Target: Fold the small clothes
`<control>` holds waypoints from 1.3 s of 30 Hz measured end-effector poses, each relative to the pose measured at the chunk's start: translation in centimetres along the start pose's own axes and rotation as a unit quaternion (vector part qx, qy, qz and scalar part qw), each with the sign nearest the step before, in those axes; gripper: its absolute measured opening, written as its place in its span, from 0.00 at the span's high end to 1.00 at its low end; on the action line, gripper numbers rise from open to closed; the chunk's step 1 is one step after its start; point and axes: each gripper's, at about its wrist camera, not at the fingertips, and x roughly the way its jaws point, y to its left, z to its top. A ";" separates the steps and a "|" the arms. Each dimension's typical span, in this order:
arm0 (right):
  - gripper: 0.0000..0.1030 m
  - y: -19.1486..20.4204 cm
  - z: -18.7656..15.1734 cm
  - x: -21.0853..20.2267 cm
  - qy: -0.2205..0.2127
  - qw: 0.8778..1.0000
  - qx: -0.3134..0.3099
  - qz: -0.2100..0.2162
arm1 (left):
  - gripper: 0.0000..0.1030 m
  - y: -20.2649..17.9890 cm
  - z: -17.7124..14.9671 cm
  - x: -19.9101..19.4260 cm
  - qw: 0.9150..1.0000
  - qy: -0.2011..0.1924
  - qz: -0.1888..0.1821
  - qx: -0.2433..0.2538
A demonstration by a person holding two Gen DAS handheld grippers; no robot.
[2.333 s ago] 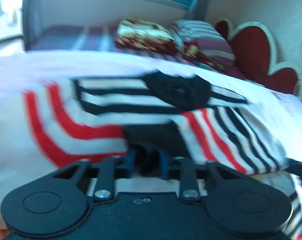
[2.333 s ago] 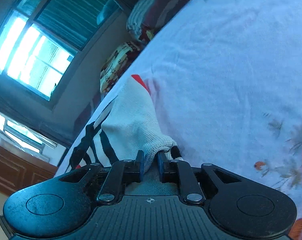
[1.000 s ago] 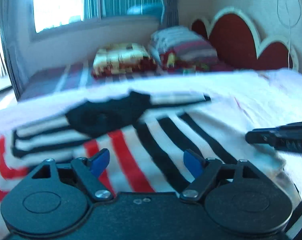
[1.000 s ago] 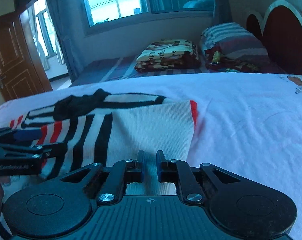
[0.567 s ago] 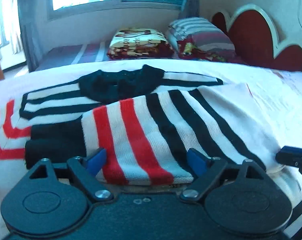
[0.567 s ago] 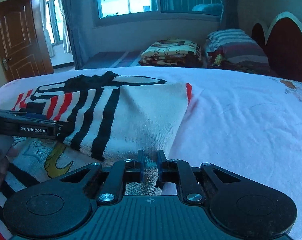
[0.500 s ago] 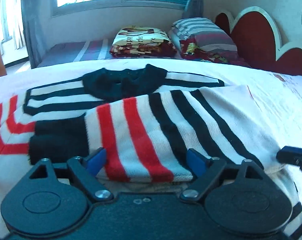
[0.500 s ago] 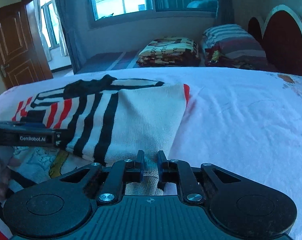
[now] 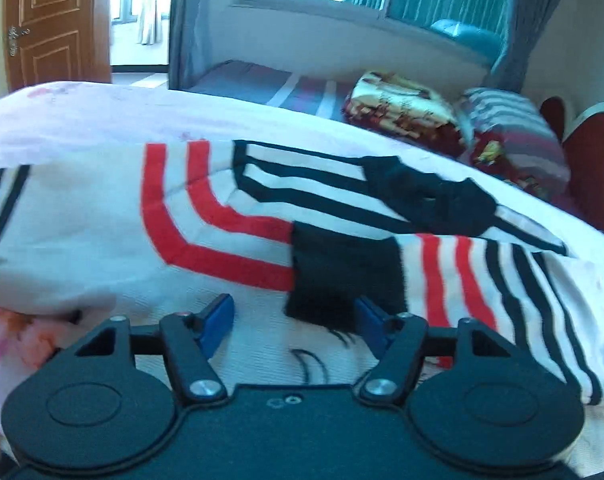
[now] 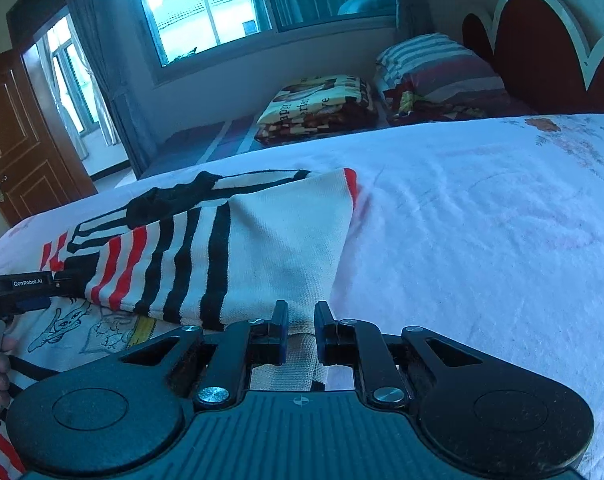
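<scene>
Sweater (image 10: 206,248) lies on the bed (image 10: 481,240), one sleeve folded across its body ahead of both claws; the right claw (image 10: 301,332) is clamped on the hem, the left claw (image 9: 294,320) spread apart, empty. Dragging one-handed could undo that sleeve fold.

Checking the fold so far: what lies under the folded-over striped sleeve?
Under the striped sleeve lies the sweater's front, its cartoon print peeking out below. Most of that front is covered, so whether it lies smooth cannot be seen. The pink bedsheet lies beneath everything.
</scene>
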 end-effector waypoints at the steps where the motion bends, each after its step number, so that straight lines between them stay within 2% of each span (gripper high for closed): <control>1: 0.87 0.2 0.0 -0.2 -0.001 1.000 0.003 -0.002 | 0.38 0.5 0.1 -0.4 1.000 -0.004 0.002 -0.004; 3: 0.87 0.9 0.1 -0.6 -0.006 1.000 0.007 -0.004 | 0.33 2.5 0.0 -1.7 1.000 -0.015 0.002 -0.019; 4: 0.87 1.2 0.2 -0.8 -0.008 1.000 0.008 -0.005 | 0.25 4.0 -0.2 -2.6 0.999 -0.027 -0.008 -0.030; 5: 0.87 1.6 0.3 -0.9 -0.011 1.000 0.010 -0.006 | 0.21 6.2 -0.6 -3.7 0.998 -0.043 -0.014 -0.045; 7: 0.87 2.3 0.5 -1.1 -0.016 1.000 0.020 -0.008 | 0.20 10.6 -1.4 -5.8 0.995 -0.064 -0.009 -0.077; 9: 0.87 3.2 0.6 -1.0 -0.020 0.999 0.033 -0.009 | 0.27 15.9 -2.0 -7.7 0.990 -0.080 -0.001 -0.115; 10: 0.87 3.8 0.6 -0.8 -0.019 0.999 0.041 -0.008 | 0.33 18.4 -2.3 -8.3 0.988 -0.084 0.004 -0.131; 11: 0.87 4.5 0.6 -0.5 -0.019 0.999 0.047 -0.006 | 0.40 20.9 -2.4 -8.7 0.985 -0.084 0.014 -0.149; 12: 0.87 5.2 0.6 -0.3 -0.017 0.998 0.052 -0.004 | 0.42 23.2 -2.5 -8.9 0.982 -0.080 0.024 -0.169; 14: 0.87 7.0 0.4 0.4 -0.012 0.998 0.062 0.000 | 0.42 27.8 -2.6 -9.0 0.970 -0.076 0.038 -0.226; 16: 0.87 9.0 0.2 1.1 -0.006 0.998 0.070 0.007 | 0.43 32.1 -2.7 -9.0 0.952 -0.082 0.037 -0.294; 19: 0.87 12.3 0.0 1.8 0.001 0.998 0.064 0.014 | 0.50 36.5 -3.2 -8.2 0.925 -0.100 0.002 -0.366; 21: 0.87 14.2 0.0 2.3 0.004 0.998 0.061 0.018 | 0.51 38.2 -3.0 -7.6 0.913 -0.110 -0.024 -0.393; 24: 0.87 16.5 0.0 2.9 0.005 0.998 0.056 0.016 | 0.54 39.8 -2.3 -6.4 0.902 -0.120 -0.043 -0.413; 25: 0.87 17.0 0.0 3.1 0.006 0.998 0.056 0.016 | 0.60 40.2 -2.0 -6.1 0.899 -0.122 -0.046 -0.417; 28: 0.87 18.5 0.0 3.3 0.007 0.998 0.052 0.016 | 0.87 41.7 -1.8 -5.0 0.891 -0.116 -0.047 -0.436; 30: 0.87 19.1 0.0 3.4 0.006 0.999 0.048 0.018 | 0.89 42.3 -2.2 -4.4 0.881 -0.117 -0.059 -0.454; 31: 0.87 19.3 0.0 3.5 0.006 0.999 0.047 0.017 | 0.89 42.2 -2.2 -4.4 0.880 -0.118 -0.063 -0.456; 32: 0.87 19.3 0.0 3.7 0.007 0.999 0.046 0.016 | 0.93 42.0 -2.0 -4.4 0.883 -0.117 -0.061 -0.451; 35: 0.87 19.0 -0.1 4.2 0.014 0.999 0.048 0.009 | 0.95 40.5 -0.7 -5.1 0.896 -0.132 -0.063 -0.419; 37: 0.87 18.7 0.0 4.4 0.015 0.999 0.051 0.010 | 0.95 38.5 0.6 -6.2 0.912 -0.140 -0.068 -0.381; 39: 0.87 18.3 0.2 4.8 0.013 0.999 0.051 0.013 | 0.95 35.0 2.1 -6.5 0.935 -0.127 -0.080 -0.321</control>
